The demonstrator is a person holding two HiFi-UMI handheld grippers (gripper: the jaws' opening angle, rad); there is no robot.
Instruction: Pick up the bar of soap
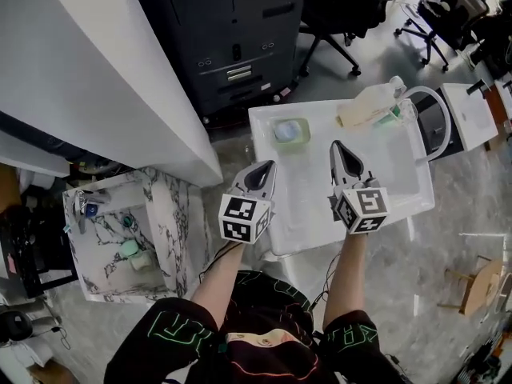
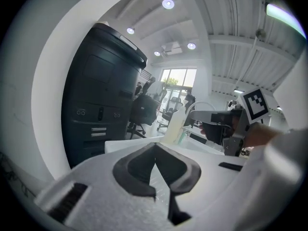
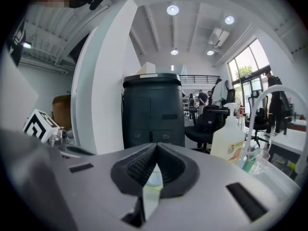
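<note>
While both grippers hover short of their target, the step in hand is judged to be the approach. The left gripper (image 1: 267, 168) is closed and empty, above the front-left part of the sink (image 1: 400, 166). The bar of soap (image 1: 289, 130) lies untouched in a green dish (image 1: 307, 134), just ahead. The right gripper (image 1: 337, 146) is likewise closed and empty. Next, one gripper must open its jaws before descending. The pump bottle (image 1: 370, 106) and faucet (image 1: 436, 106) stand to the right, clear of the path.

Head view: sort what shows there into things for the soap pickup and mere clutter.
For the job: soap, green dish, left claw, right claw, both shut.
Clutter: bottle, tap, printer, chair, marble cabinet.
</note>
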